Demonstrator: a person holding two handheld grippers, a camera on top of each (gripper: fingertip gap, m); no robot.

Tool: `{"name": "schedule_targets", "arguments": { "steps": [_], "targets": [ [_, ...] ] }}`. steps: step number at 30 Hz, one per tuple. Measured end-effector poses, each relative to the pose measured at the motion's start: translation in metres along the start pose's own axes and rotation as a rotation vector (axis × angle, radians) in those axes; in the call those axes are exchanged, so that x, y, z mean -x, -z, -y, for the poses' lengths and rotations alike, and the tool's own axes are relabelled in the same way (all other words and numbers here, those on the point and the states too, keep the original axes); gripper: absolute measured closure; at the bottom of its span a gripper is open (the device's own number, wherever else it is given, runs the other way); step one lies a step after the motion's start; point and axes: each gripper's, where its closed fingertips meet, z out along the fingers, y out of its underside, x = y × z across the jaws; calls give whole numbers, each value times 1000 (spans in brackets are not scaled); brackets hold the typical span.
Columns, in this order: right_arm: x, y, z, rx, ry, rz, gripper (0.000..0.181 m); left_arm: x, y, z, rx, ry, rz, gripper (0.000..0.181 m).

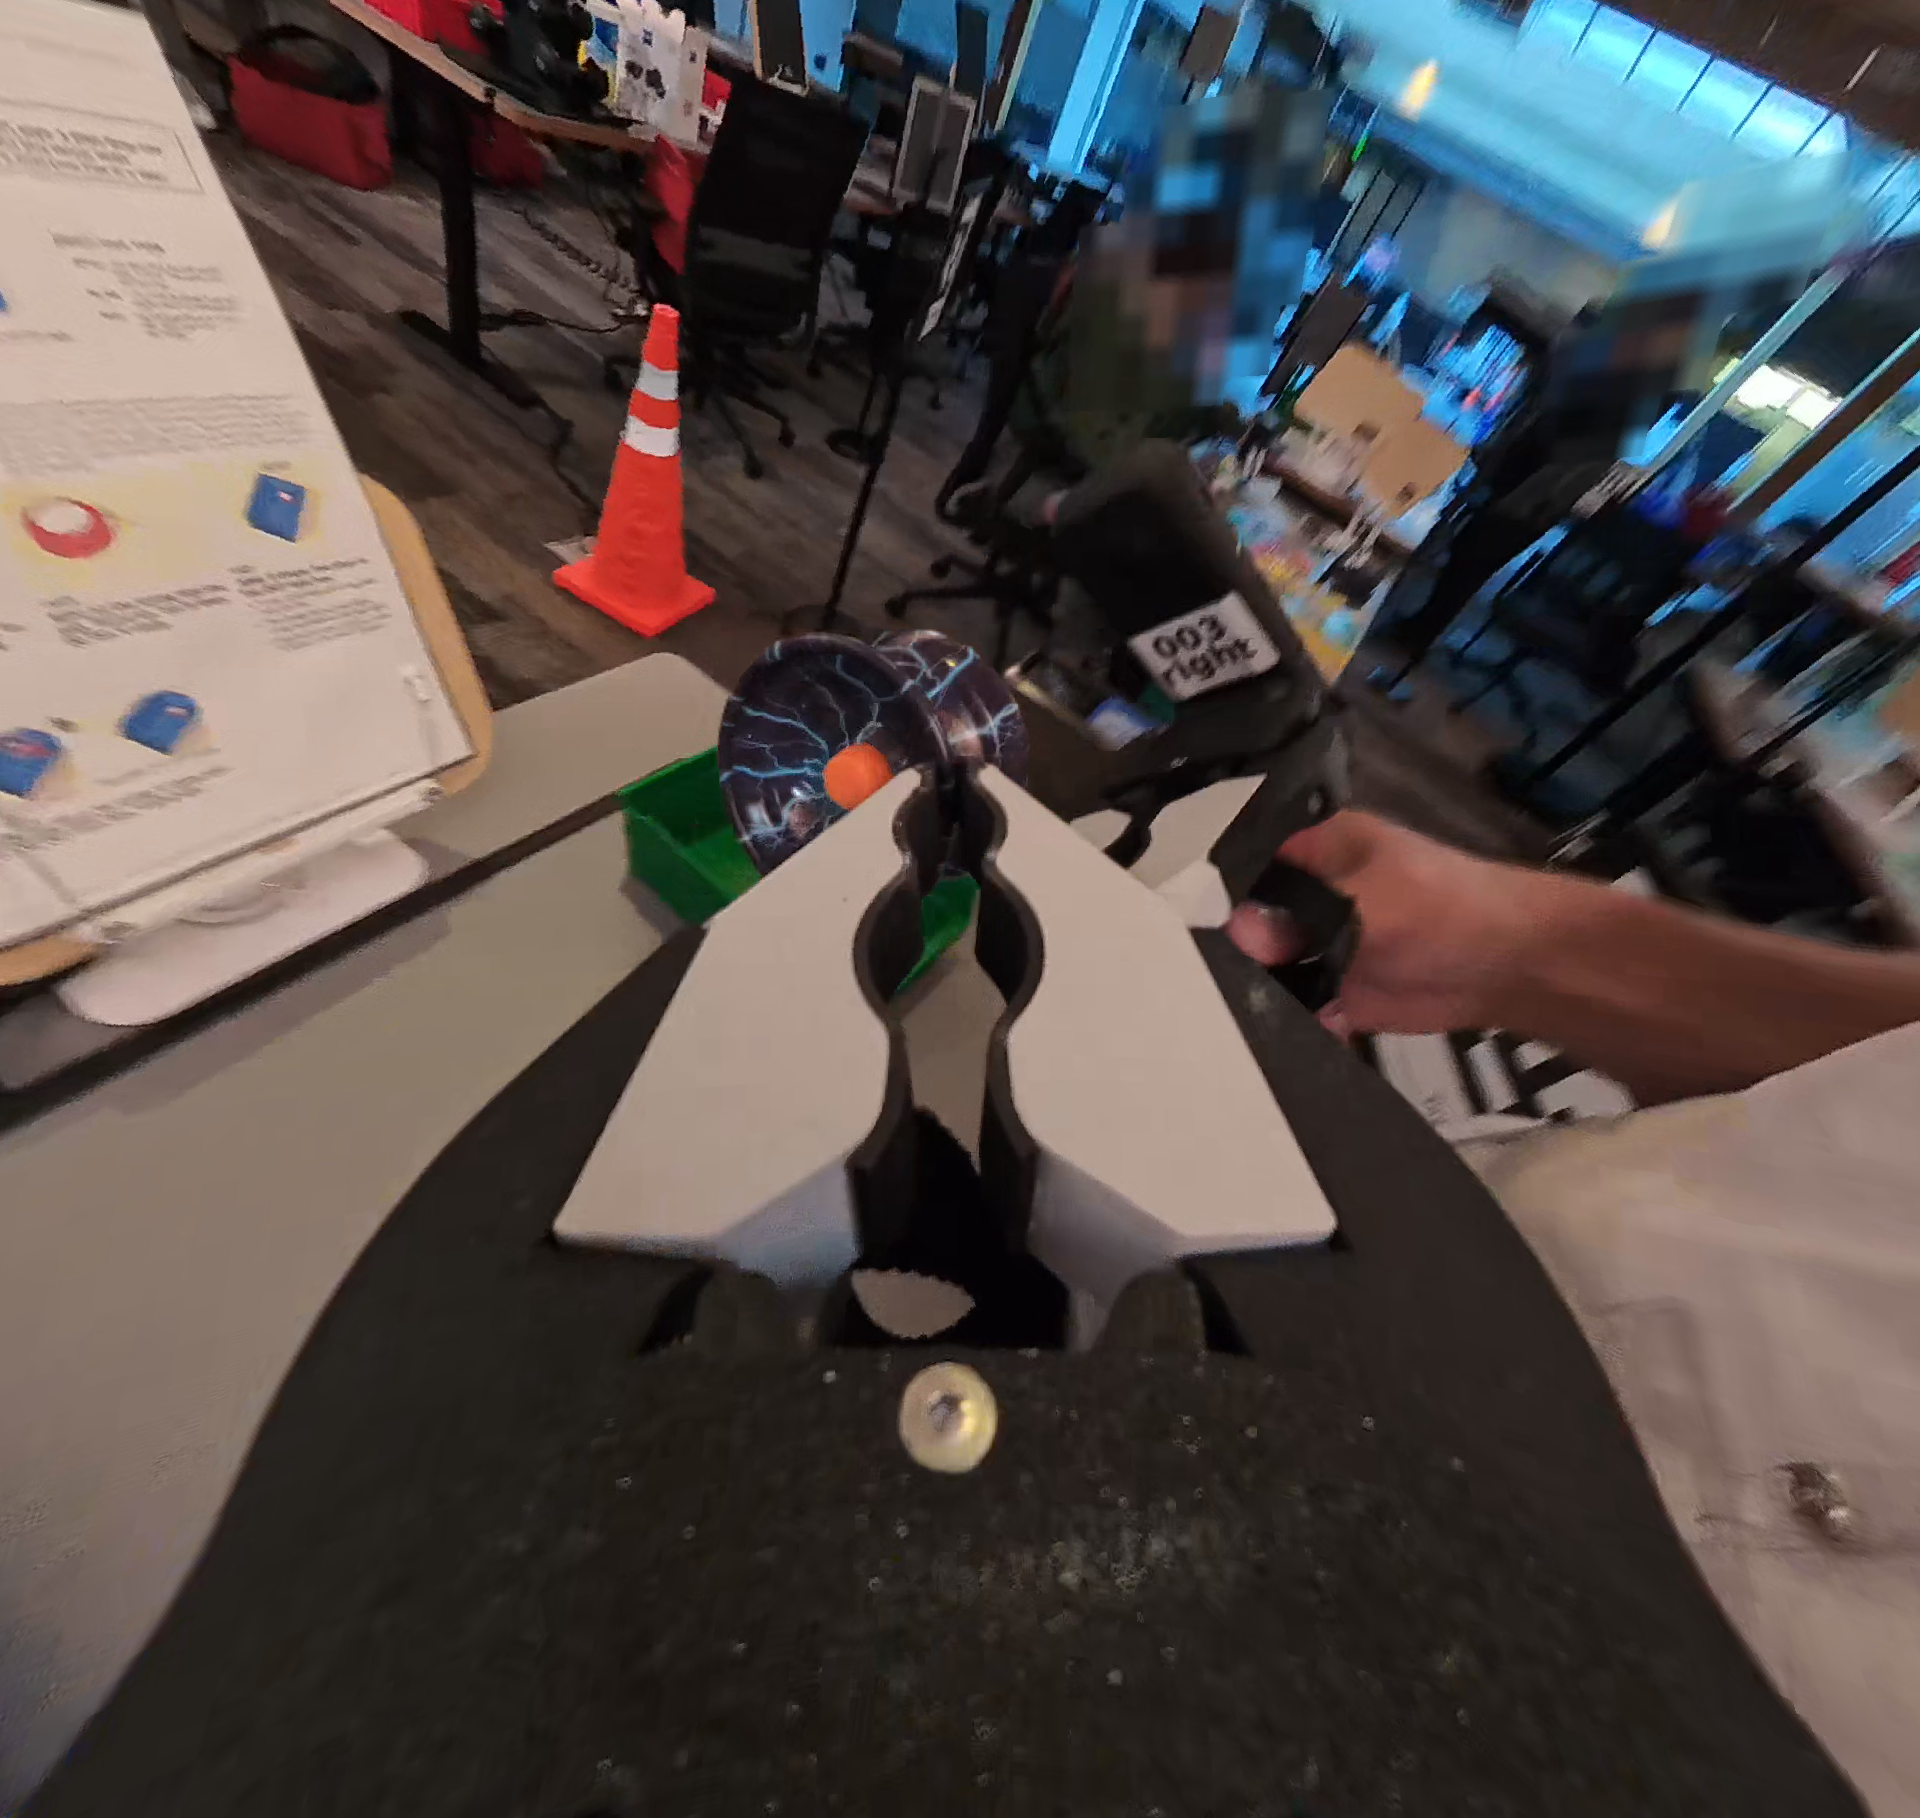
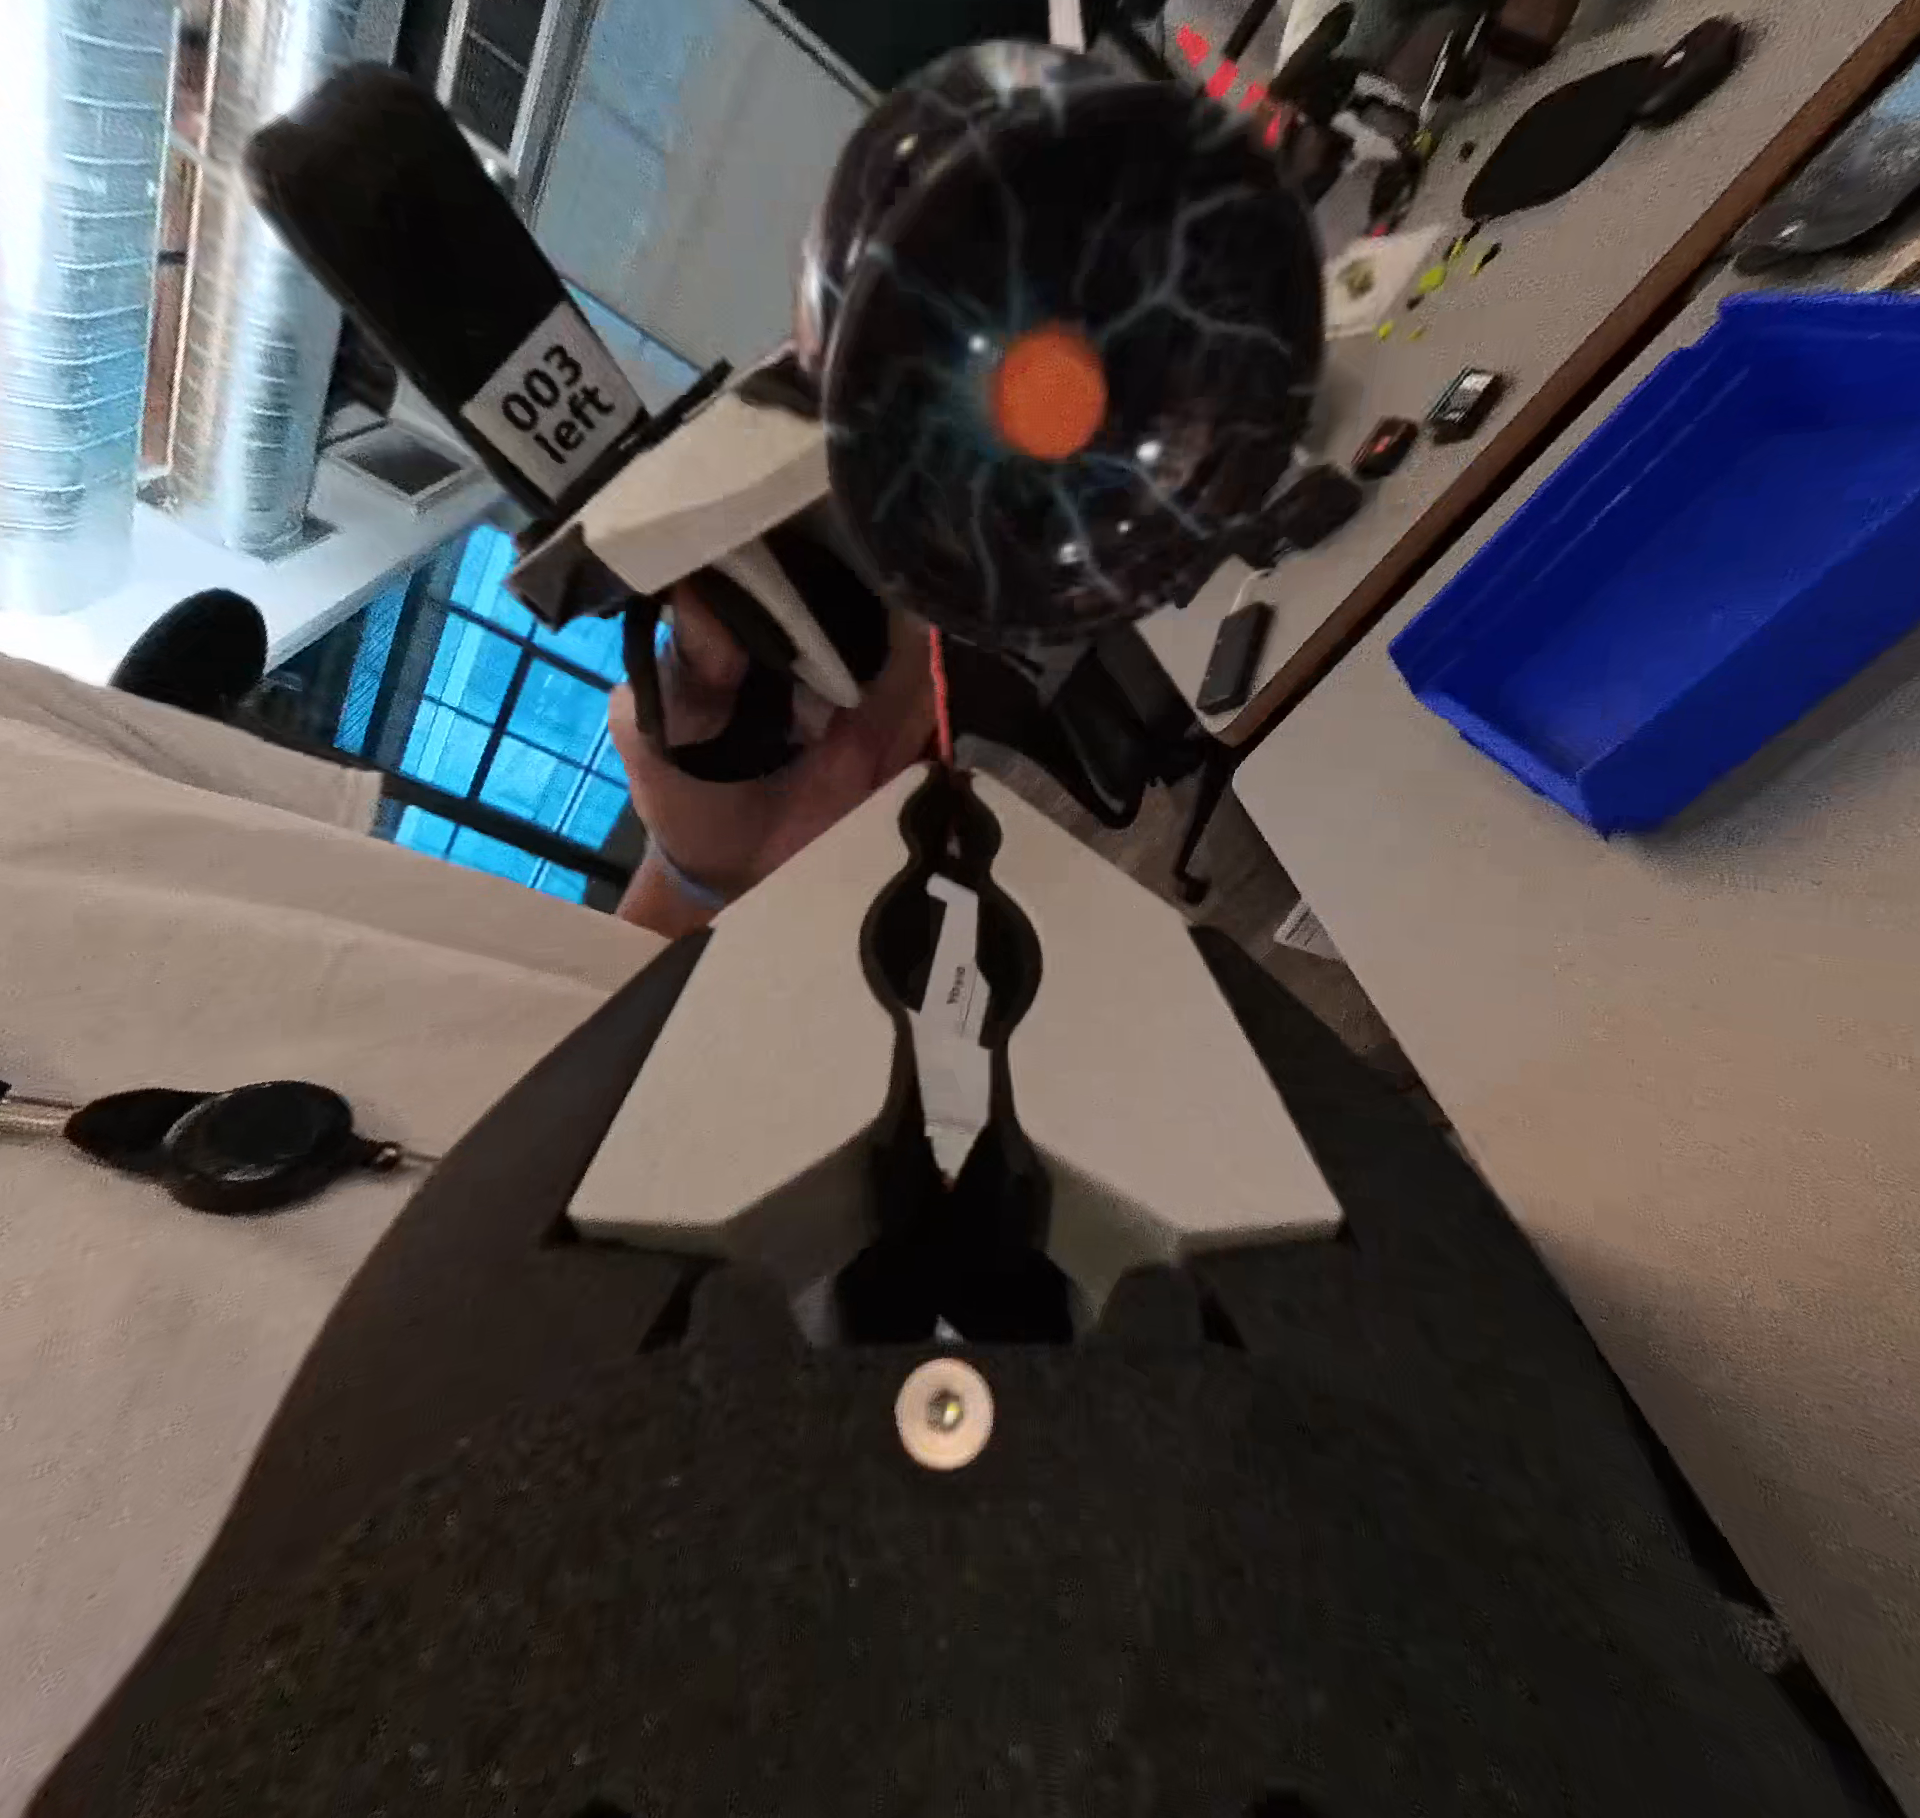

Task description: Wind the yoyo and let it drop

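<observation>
1. Clearly mid-winding: yoyo (image 1: 873,745) held off the table at the tips of the left gripper (image 1: 948,792), jaws closed on it at the groove between its two halves.
2. Red string (image 2: 940,698) running taut from under the yoyo down into the right gripper (image 2: 948,781), jaws pressed together on it at the very tip; only a short run of string visible.
3. Judged from that short run: most of the winding probably done, though the amount wrapped on the axle stays hidden. Still to do: finish any last turns, then release for the drop.
4. Yoyo: two flared glossy halves, dark with pale blue lightning veins, a matte orange hub cap (image 2: 1047,395) at the centre.
5. Gripper fingers (image 1: 821,989): flat pale grey wedges with wavy black inner edges, set in rough, speckled black bodies.
6. Nearby: a green plastic bin (image 1: 681,838) just behind the yoyo, a blue plastic bin (image 2: 1704,563) on the grey table (image 2: 1558,1093).
</observation>
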Motion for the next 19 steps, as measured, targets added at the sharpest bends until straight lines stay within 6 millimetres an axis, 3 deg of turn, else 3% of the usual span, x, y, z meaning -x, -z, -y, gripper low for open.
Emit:
{"name": "schedule_targets", "arguments": {
  "steps": [5, 7, 10, 12, 14, 19],
  "targets": [
    [-11, 18, 13, -160, 205, -38, 181, -6, 7, 13, -140, 316, -194, 181],
    [-14, 23, 18, -182, 435, -132, 181, -14, 9, 15, -154, 407, -290, 181],
    [-19, 30, 26, -153, 947, -360, 181, -24, 11, 13, -133, 499, -397, 181],
    [-21, 37, 35, -136, 1169, -510, 181, -27, 13, 9, -101, 541, -429, 181],
    [-22, 41, 40, -134, 1206, -552, 181, -28, 14, 2, -54, 538, -434, 181],
    [-28, 38, 31, -128, 1015, -448, 180, -35, 20, -9, 37, 468, -477, 181]
  ]
}}
